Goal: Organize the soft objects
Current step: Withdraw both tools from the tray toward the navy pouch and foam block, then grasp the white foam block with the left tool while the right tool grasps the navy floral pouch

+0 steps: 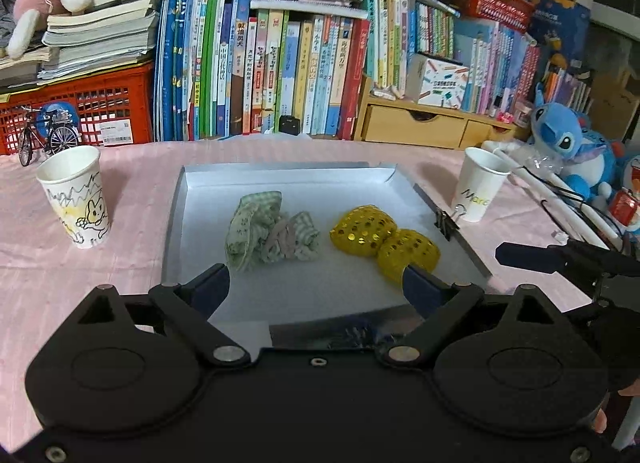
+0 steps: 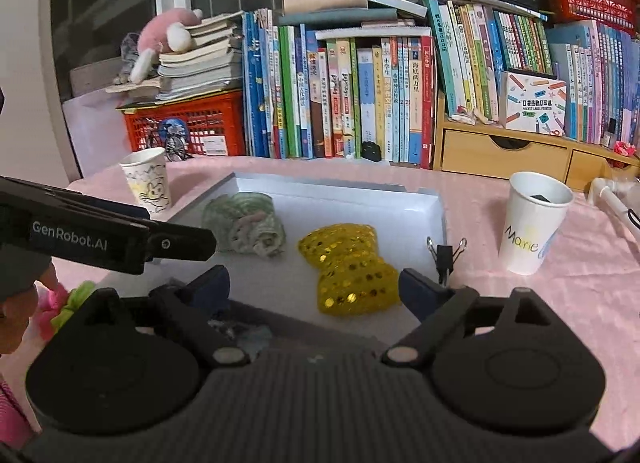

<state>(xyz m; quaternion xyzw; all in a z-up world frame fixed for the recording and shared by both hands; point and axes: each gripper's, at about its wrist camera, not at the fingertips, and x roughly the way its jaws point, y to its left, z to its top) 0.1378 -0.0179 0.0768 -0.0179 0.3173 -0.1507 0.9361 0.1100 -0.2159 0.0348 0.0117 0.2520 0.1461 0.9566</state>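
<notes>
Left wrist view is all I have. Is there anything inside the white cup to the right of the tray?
Observer: Yes. The right wrist view looks into the Marie cup, and a small dark thing lies inside.
Operator: Is the right gripper holding anything?
Observer: No. The right gripper stands wide open and empty, with the yellow sequin bow just ahead of it.
Operator: Any soft things off the tray?
Observer: A pink and green fluffy thing shows at the left edge, outside the tray.

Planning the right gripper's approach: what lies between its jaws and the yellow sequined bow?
Nothing: in the right wrist view only bare tray floor separates the open right gripper from the yellow sequined bow.
</notes>
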